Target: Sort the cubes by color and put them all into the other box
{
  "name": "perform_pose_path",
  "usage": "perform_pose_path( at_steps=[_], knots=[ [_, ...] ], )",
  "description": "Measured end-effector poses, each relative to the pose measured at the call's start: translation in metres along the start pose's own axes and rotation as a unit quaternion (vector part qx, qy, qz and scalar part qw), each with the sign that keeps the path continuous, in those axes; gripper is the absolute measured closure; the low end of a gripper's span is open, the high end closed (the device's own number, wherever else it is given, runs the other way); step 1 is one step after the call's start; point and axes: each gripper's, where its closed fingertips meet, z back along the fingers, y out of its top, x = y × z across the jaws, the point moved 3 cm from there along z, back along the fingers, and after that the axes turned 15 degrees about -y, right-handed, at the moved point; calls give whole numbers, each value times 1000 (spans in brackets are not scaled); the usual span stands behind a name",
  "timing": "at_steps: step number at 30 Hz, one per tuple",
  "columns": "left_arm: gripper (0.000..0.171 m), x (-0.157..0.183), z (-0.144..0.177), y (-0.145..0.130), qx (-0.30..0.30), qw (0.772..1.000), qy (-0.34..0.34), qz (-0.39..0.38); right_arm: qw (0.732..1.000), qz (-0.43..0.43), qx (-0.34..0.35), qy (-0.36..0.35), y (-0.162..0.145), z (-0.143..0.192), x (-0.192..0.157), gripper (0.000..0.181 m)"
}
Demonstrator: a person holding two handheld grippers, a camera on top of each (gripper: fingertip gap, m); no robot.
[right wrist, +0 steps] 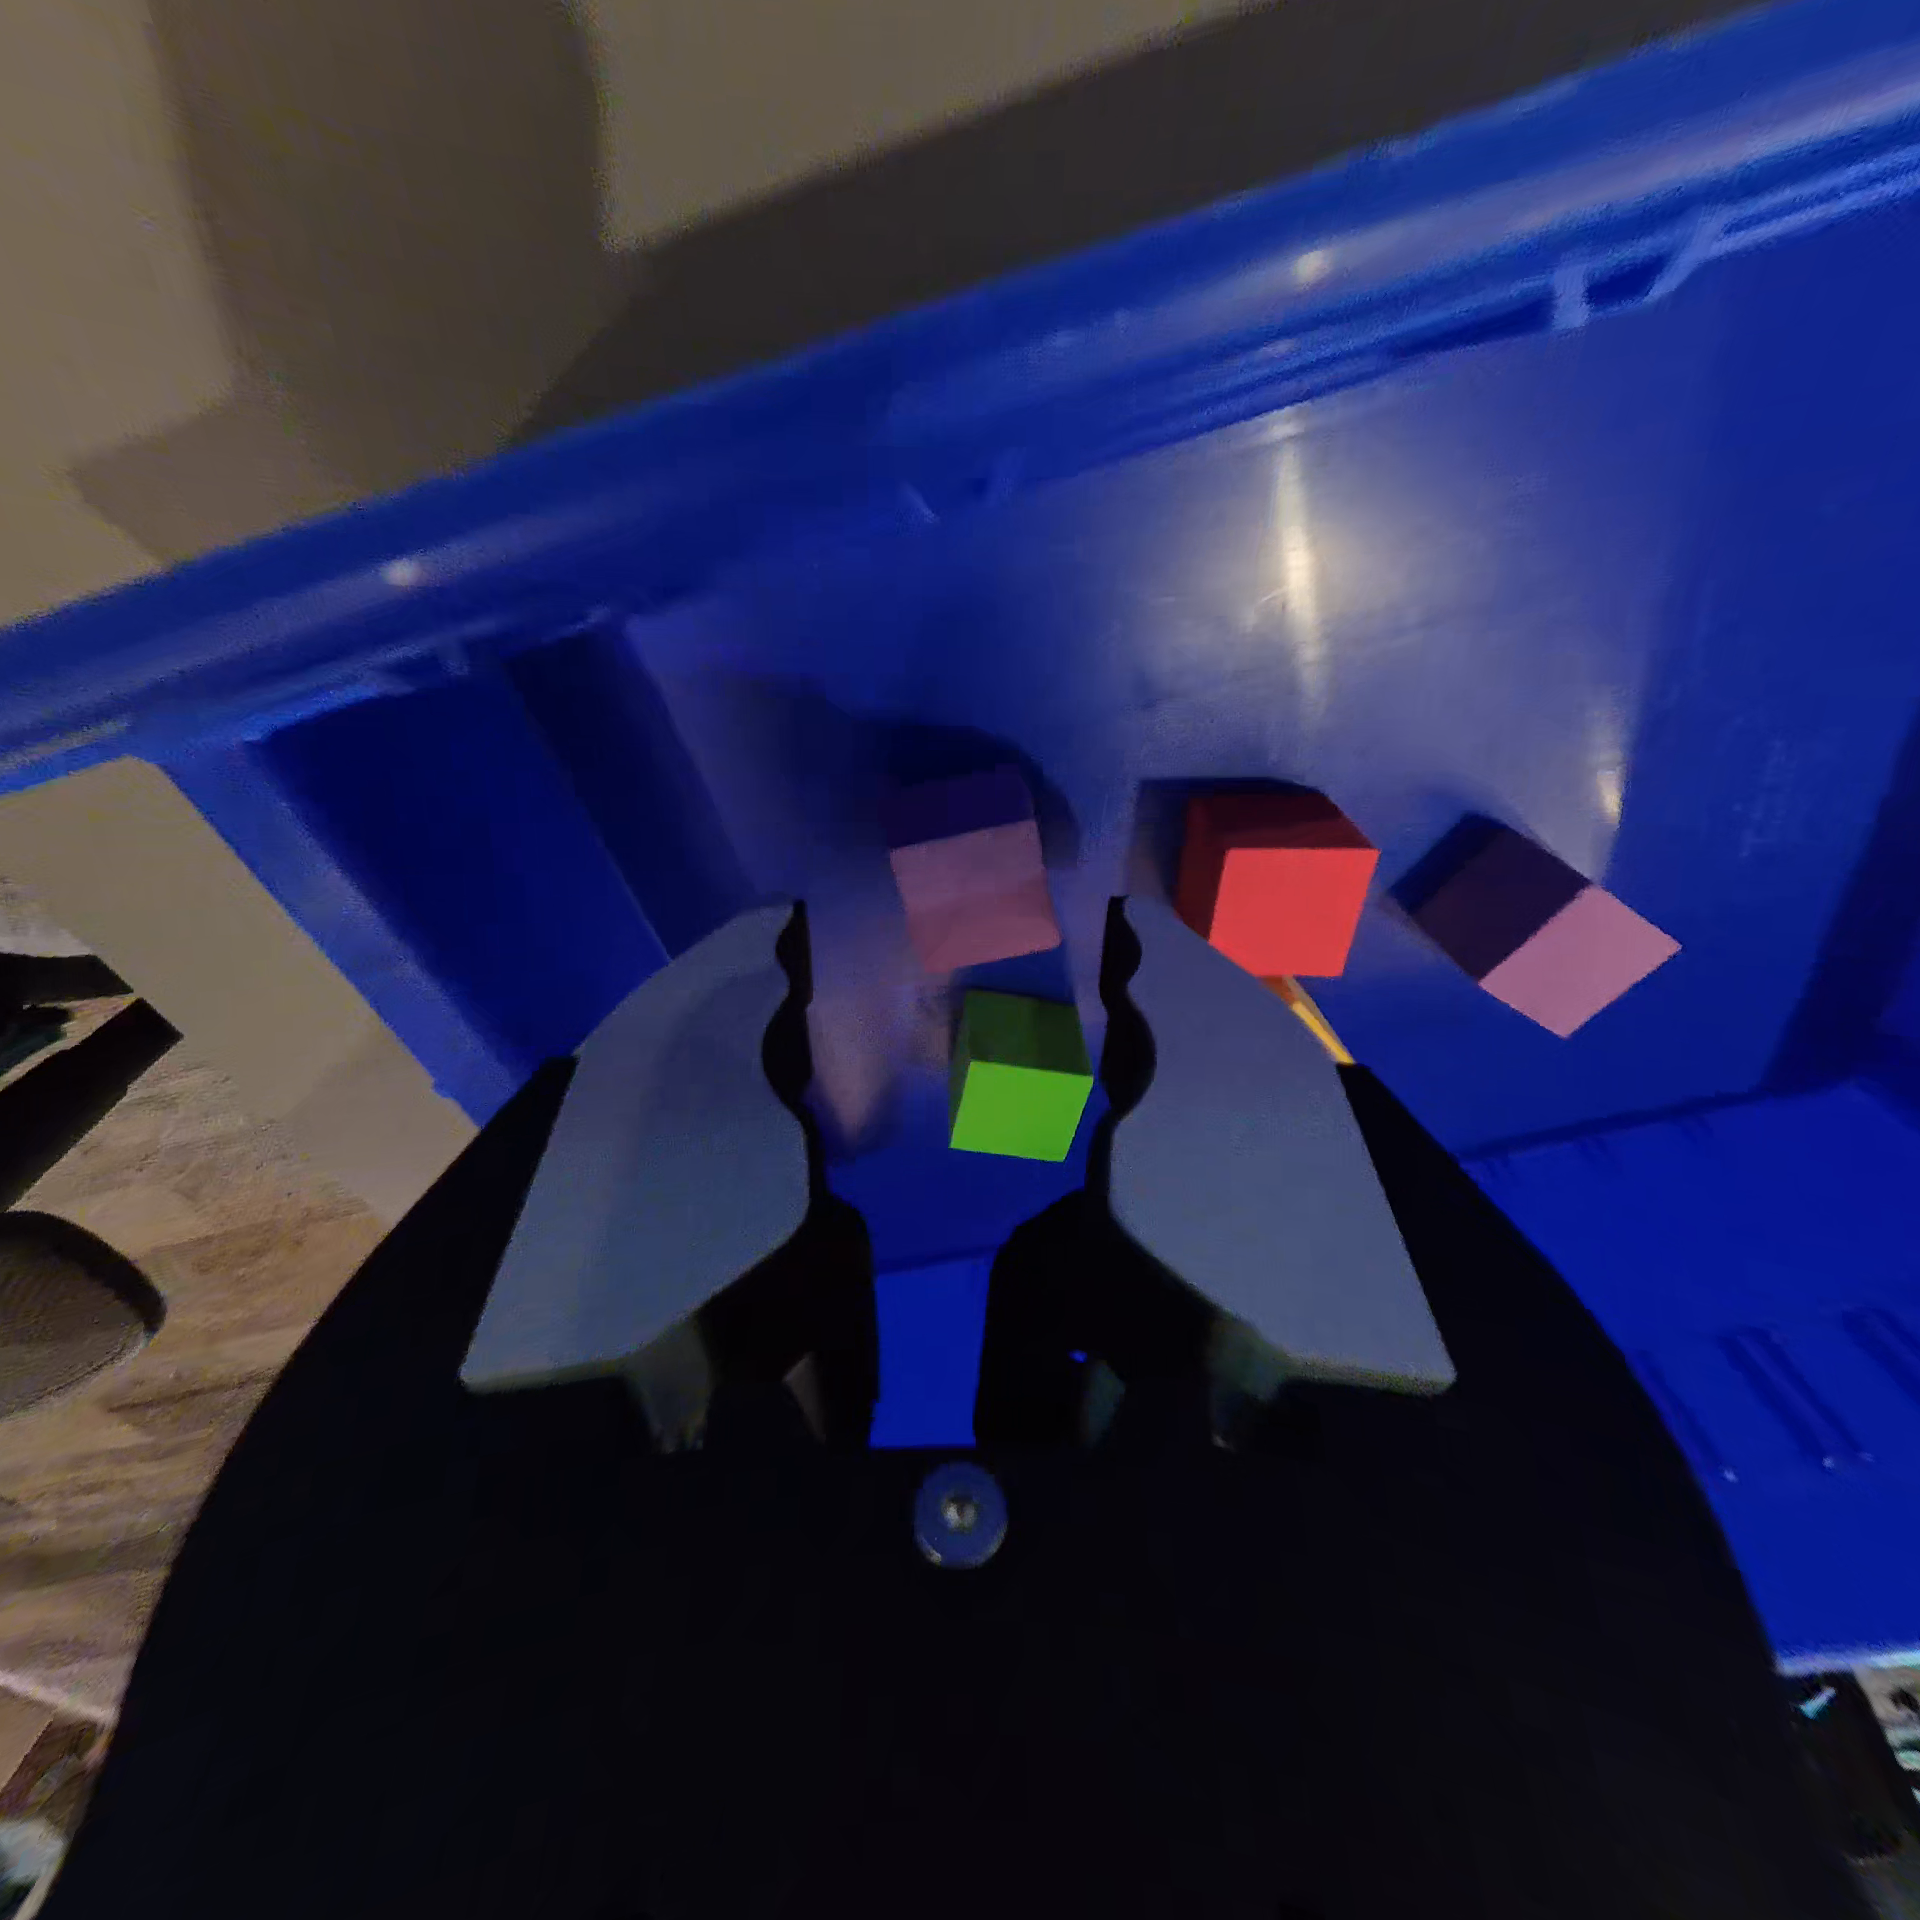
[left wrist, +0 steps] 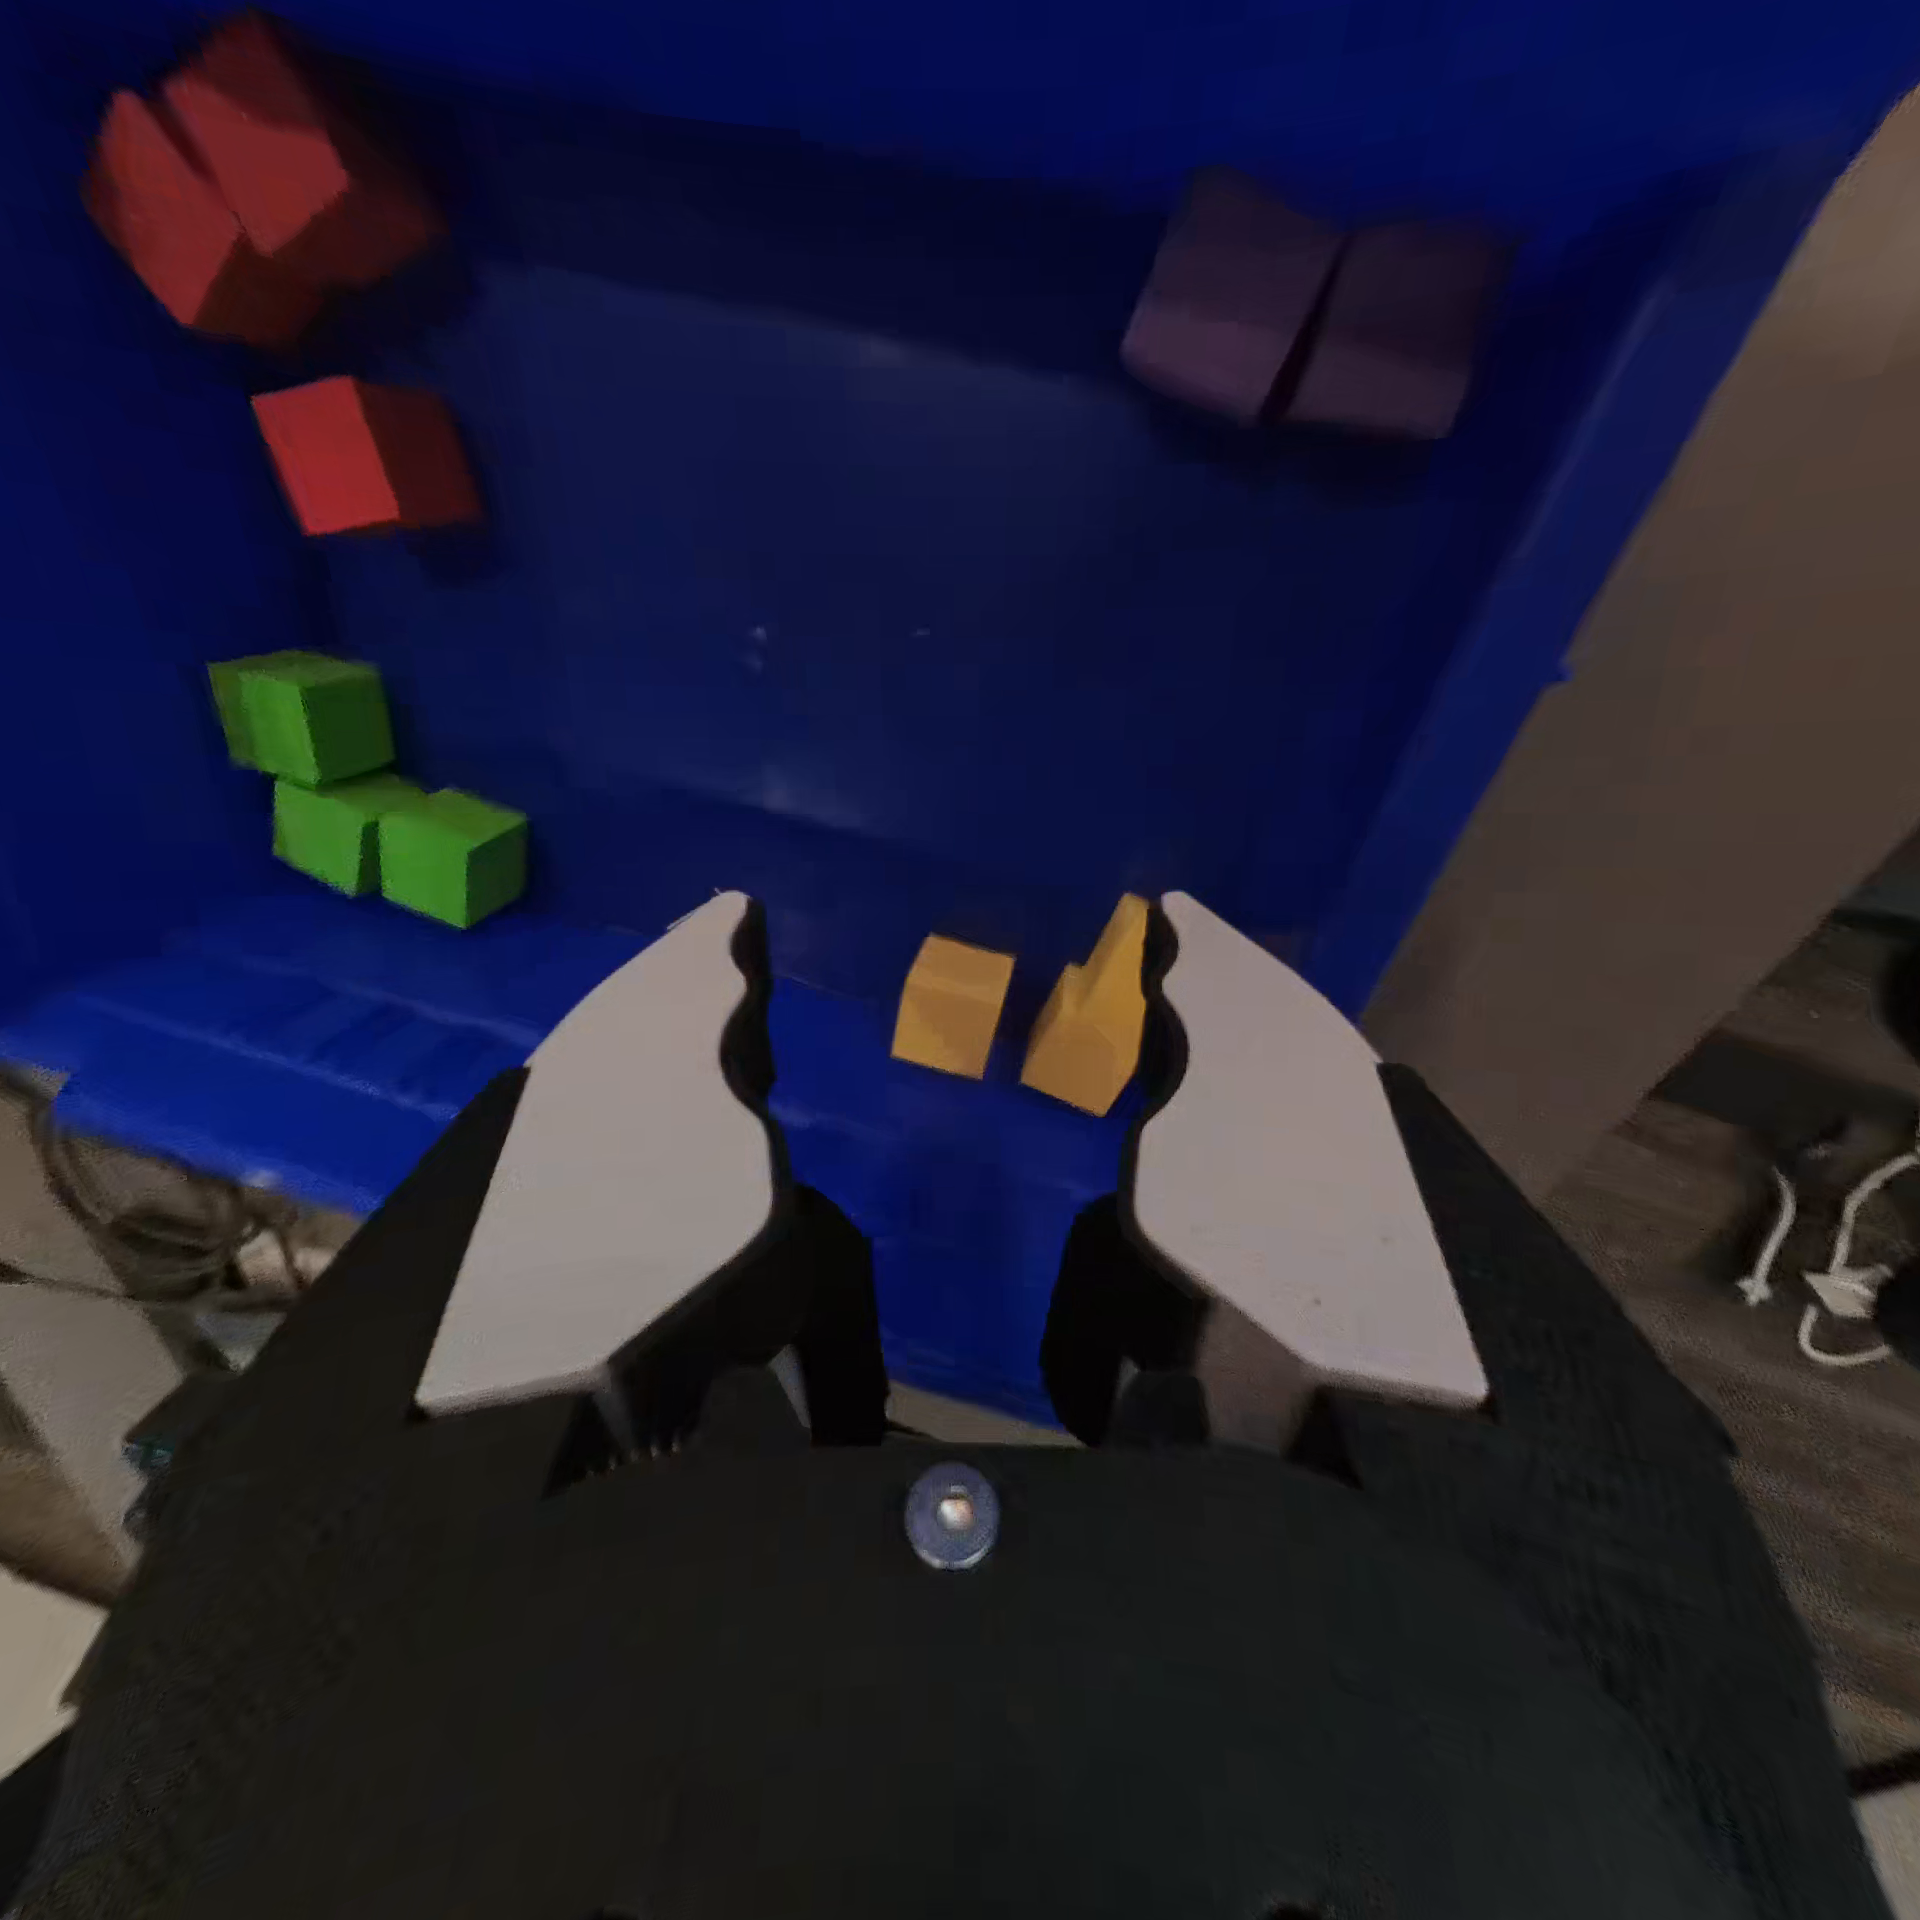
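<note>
Beige walls and a dim floor with cables surround a deep blue plastic bin (left wrist: 935, 623) that fills both wrist views.

Left hand-held gripper (left wrist: 951, 914) hangs above the bin's near rim, released and grasping nothing. Between its fingertips, at about 1 o'clock, lie two yellow wooden cubes (left wrist: 951, 1003); the right-hand one is partly hidden by the right fingertip, contact unclear. Farther out, three green cubes (left wrist: 364, 790) sit at 10 o'clock, three red cubes (left wrist: 353, 457) at 11 o'clock, and two dark purple cubes (left wrist: 1309, 312) at 1 o'clock.

Right hand-held gripper (right wrist: 951, 925) is likewise released and empty, its jaws framing a single green cube (right wrist: 1018, 1081) straight ahead at 12 o'clock, nearer the right fingertip. Beyond lie a purple-and-pink cube (right wrist: 971, 873), a red cube (right wrist: 1278, 883) and another purple-and-pink cube (right wrist: 1538, 925) at 2 o'clock.
</note>
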Motion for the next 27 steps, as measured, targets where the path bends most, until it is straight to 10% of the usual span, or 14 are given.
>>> perform_pose_path(
  at_steps=[6, 14, 27],
  knots=[
    [109, -2, -6, 26, -15, 998, 13, -60, 999, 4, 22, -42, -3, 17, 2, 132],
    [115, -92, 11, 2, -71, 989, 127, -31, 997, -3, 37, -71, -6, 28, 11, 134],
    [122, -141, -24, -23, -233, 962, 62, -125, 997, -3, 31, -66, -16, 19, 9, 135]
  ],
)
